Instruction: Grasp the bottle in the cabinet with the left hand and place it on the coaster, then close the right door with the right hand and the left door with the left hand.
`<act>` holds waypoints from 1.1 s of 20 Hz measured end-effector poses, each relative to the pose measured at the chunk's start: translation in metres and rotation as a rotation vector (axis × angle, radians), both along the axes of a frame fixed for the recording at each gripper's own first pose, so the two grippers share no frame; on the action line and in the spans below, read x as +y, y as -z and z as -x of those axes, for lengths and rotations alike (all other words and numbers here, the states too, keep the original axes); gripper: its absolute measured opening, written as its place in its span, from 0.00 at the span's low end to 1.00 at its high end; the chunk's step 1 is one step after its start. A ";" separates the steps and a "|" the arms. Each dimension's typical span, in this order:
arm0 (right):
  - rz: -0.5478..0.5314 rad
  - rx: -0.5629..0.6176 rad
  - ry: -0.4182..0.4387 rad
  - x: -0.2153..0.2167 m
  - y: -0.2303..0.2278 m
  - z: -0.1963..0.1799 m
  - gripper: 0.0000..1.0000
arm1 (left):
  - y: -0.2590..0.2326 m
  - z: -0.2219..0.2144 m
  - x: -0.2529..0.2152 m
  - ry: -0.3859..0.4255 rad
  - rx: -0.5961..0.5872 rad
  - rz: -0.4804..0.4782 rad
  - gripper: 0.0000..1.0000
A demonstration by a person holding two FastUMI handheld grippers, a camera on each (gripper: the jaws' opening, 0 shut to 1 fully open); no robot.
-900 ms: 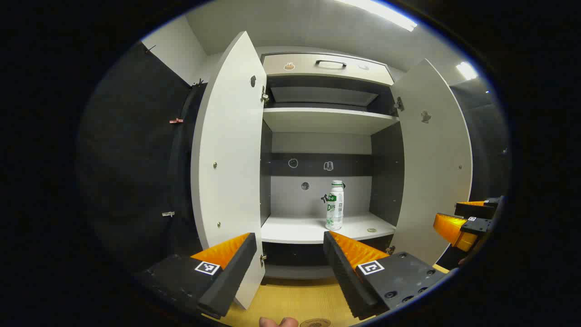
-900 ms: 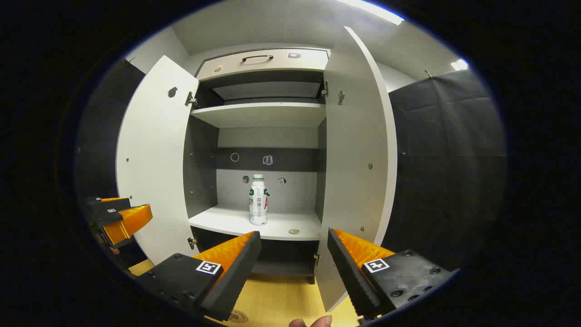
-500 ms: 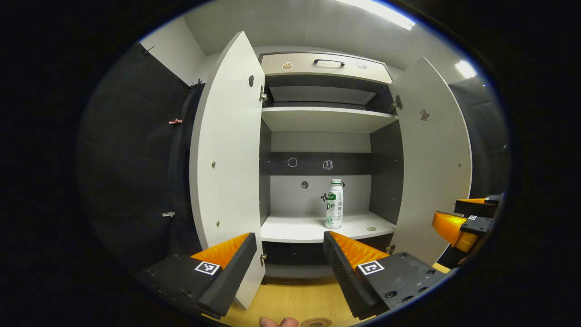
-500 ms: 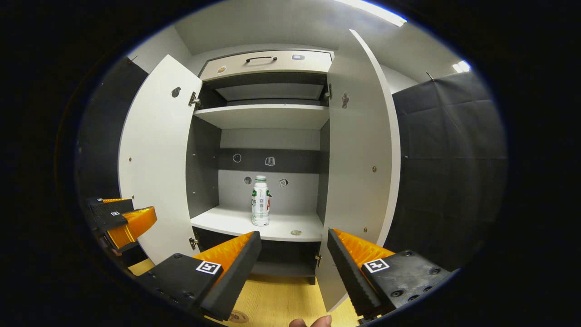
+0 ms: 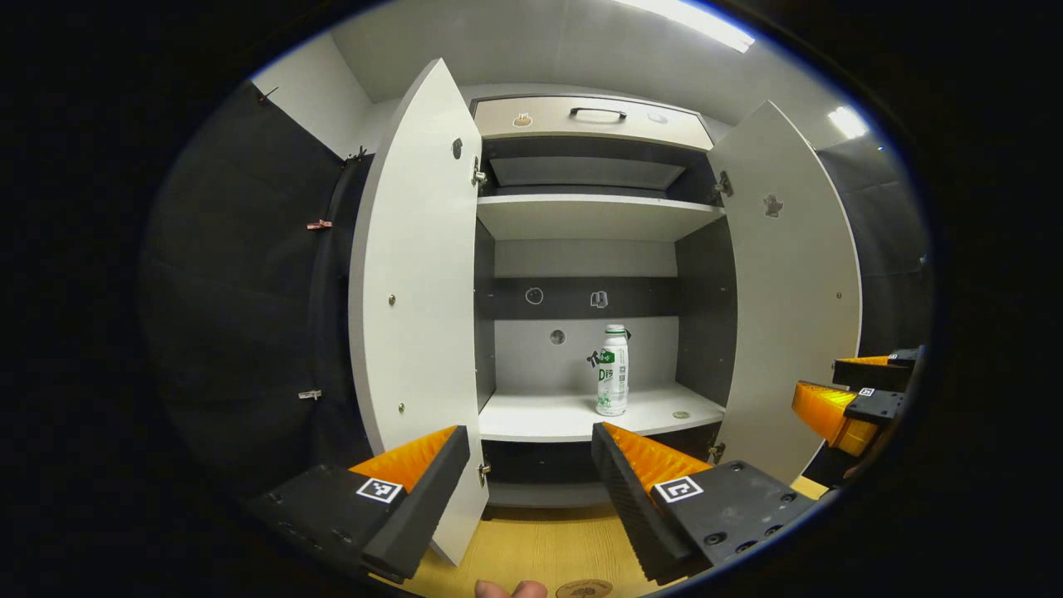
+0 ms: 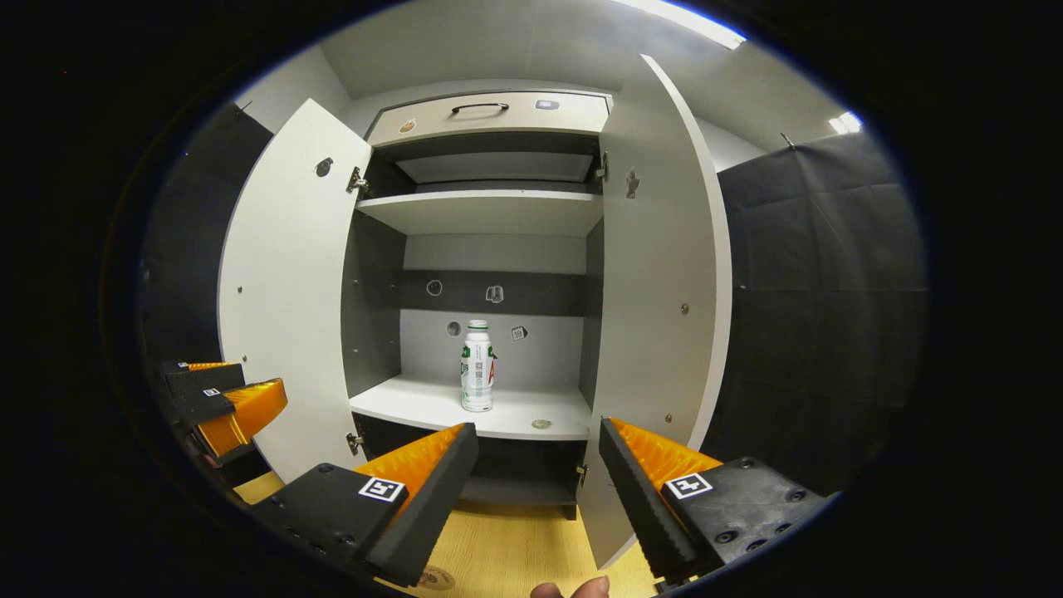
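Left gripper view: the left gripper, fingers spread and empty, has eased slightly back from the cabinet; the bottle stands upright on the lower shelf, the coaster on the wooden table below.

Right gripper view: the right gripper, likewise spread, has hardly moved; the bottle remains ungrasped, both doors open.

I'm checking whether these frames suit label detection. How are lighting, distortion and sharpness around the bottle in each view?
Left gripper view: the bottle is evenly lit and fairly sharp but small; fisheye bows the left door and right door; a ceiling light glares at the top. Right gripper view: the bottle is similarly clear, and the door edges curve.
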State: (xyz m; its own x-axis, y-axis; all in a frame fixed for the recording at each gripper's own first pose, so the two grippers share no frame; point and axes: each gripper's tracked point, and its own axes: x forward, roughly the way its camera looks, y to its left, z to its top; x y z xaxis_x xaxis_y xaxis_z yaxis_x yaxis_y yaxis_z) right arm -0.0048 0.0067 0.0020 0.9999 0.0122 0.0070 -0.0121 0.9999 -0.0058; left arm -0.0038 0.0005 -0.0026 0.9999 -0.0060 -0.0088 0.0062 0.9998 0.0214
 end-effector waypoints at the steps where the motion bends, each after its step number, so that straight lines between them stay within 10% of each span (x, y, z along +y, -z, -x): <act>1: 0.000 -0.001 0.000 0.000 0.000 0.000 0.98 | 0.000 0.000 -0.001 0.002 0.002 0.001 0.94; 22: -0.021 -0.019 0.012 -0.030 -0.004 -0.001 0.98 | -0.016 -0.100 -0.086 0.123 -0.056 0.009 0.95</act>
State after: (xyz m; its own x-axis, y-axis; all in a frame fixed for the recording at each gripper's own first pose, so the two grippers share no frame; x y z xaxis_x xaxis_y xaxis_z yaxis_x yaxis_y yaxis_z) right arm -0.0041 -0.0233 0.0064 0.9997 0.0000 0.0264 -0.0004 0.9999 0.0147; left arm 0.0965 -0.0852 0.0137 0.9906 -0.1286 0.0475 0.1280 0.9916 0.0161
